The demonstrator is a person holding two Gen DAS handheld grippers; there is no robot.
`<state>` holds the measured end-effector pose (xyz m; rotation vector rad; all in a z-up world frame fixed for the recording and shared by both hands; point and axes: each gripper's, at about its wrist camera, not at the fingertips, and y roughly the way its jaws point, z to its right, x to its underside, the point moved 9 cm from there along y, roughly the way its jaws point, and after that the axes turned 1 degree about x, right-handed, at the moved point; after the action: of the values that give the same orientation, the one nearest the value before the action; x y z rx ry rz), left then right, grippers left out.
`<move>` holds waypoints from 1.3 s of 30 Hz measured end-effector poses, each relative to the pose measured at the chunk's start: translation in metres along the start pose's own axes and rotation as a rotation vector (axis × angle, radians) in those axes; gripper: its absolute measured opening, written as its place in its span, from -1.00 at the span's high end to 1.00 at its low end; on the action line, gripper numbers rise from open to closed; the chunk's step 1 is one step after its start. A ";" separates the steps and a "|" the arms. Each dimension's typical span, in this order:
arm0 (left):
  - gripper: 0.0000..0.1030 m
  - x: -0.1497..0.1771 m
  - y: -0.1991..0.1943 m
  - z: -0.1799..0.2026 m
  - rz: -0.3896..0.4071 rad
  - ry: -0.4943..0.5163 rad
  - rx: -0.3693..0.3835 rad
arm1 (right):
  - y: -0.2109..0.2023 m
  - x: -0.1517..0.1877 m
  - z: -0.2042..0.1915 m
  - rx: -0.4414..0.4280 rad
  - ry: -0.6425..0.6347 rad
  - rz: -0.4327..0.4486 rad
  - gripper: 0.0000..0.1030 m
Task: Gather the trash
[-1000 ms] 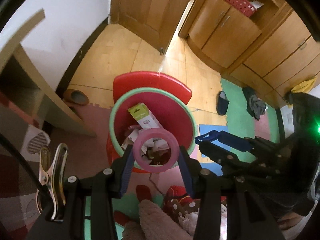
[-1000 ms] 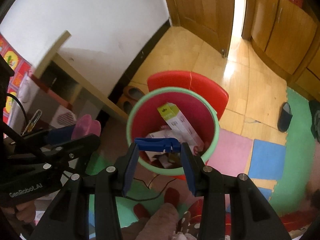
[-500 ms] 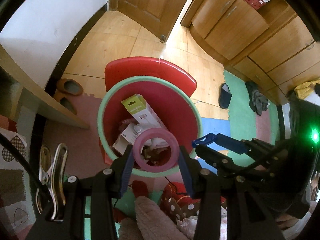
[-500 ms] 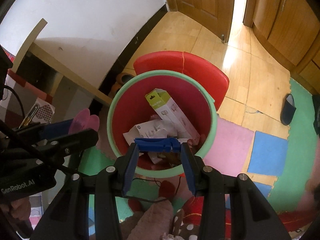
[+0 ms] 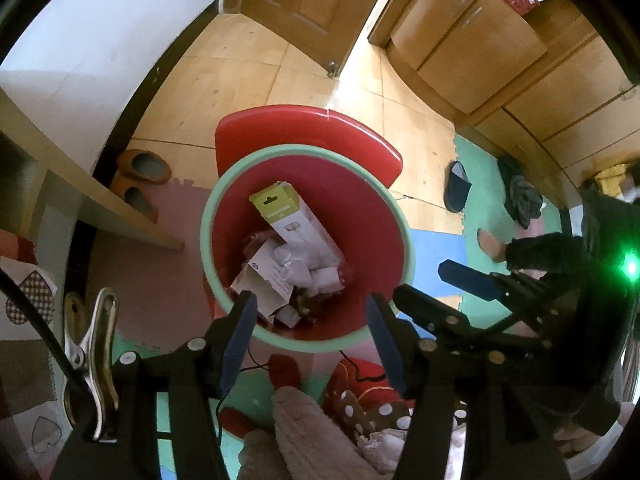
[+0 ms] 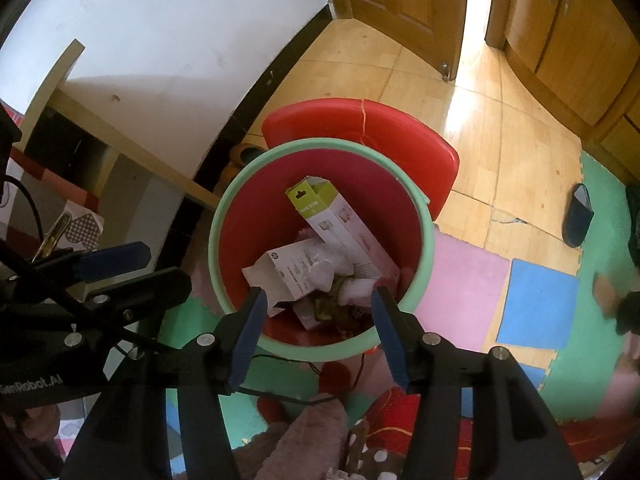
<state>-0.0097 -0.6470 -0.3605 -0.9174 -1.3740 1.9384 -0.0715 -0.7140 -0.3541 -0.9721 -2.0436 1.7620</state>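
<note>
Spread wide, both pairs of blue-padded fingers, nothing between them. Left gripper (image 5: 308, 334) parted and empty, pads (image 5: 238, 334) framing the near rim of the bin from above without touching it; right gripper (image 6: 318, 330) likewise released, its own pads (image 6: 250, 330) well apart and bare, poised over the same near rim. Side by side over one target, each visible in the other's view: the right one at the right edge of the left camera, the left one at the left edge of the right camera. Held high and aimed down, probably so that whatever leaves the fingers falls straight into the opening rather than onto the floor mats. Directly below, the trash bin (image 5: 224, 196), red inside with a pale green rim, its red lid (image 6: 360, 120) tipped back behind it. Inside, the trash itself: a long white carton with a lime-green end (image 5: 298, 222) leaning against the wall, a smaller white box (image 6: 286, 274) beside it, crumpled white wrappers and darker scraps at the bottom. Judging from empty jaws over a part-filled bin, a drop complete for both hands, with the next step likely a swing away for more litter. Around the bin, foam floor mats (image 6: 538, 306) in pink, blue and green, wooden flooring beyond, a dark slipper (image 5: 458, 186), brown slippers (image 5: 146, 166) under a shelf edge, a metal clip (image 5: 94, 354) at the left gripper's side.
</note>
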 end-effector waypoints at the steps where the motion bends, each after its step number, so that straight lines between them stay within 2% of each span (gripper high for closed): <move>1: -0.17 0.000 -0.001 -0.001 0.001 -0.003 0.000 | 0.000 0.000 -0.001 -0.001 -0.003 0.000 -0.08; 15: -0.17 0.003 -0.024 -0.004 0.028 -0.033 -0.020 | -0.019 -0.001 -0.013 0.000 -0.023 0.015 -0.08; 39: -0.17 0.013 -0.108 -0.022 0.137 -0.069 -0.041 | -0.083 -0.007 -0.070 -0.006 -0.098 0.102 -0.08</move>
<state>0.0079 -0.5928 -0.2654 -0.9953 -1.4287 2.0679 -0.0503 -0.6674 -0.2578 -1.0284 -2.0931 1.8919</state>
